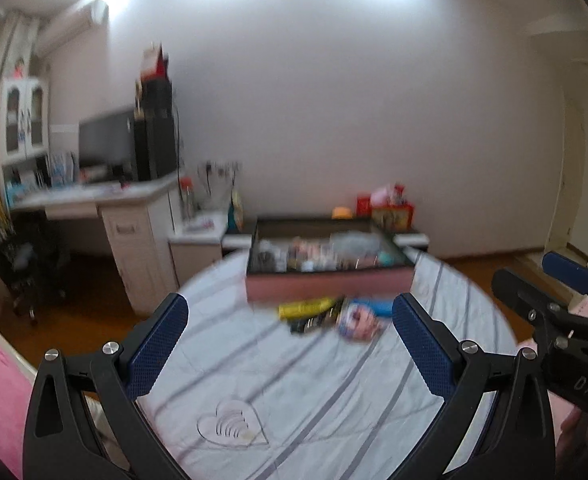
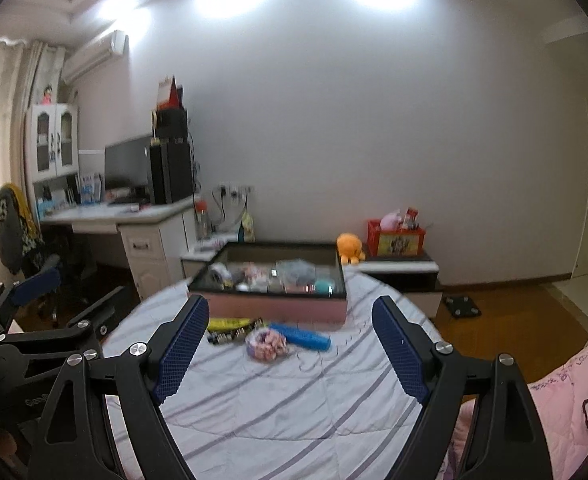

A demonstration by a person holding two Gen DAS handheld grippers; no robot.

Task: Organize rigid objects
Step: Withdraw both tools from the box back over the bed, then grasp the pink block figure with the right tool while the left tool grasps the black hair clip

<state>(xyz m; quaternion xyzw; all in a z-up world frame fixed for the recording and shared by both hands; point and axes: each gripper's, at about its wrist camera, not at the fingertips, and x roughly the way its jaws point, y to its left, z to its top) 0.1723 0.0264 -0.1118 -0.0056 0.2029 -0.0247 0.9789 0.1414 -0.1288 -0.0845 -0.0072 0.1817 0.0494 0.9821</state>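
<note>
A pink box (image 2: 277, 308) with a dark rim, holding several small items, stands at the far end of the striped bed cover (image 2: 294, 400); it also shows in the left wrist view (image 1: 326, 284). In front of it lie a yellow packet (image 2: 227, 323), a dark strip (image 2: 233, 334), a round pink pouch (image 2: 265, 344) and a blue bar (image 2: 302, 336). The same items show blurred in the left wrist view: yellow packet (image 1: 304, 307), pouch (image 1: 358, 322). My left gripper (image 1: 289, 320) is open and empty. My right gripper (image 2: 289, 320) is open and empty. Both hover short of the items.
A white desk (image 2: 133, 216) with a monitor and a chair (image 2: 33, 248) stand at the left. A low cabinet (image 2: 398, 272) with an orange plush toy (image 2: 350, 248) and a red box (image 2: 396, 238) stands behind the bed. A pink quilt (image 2: 554, 400) lies at the right.
</note>
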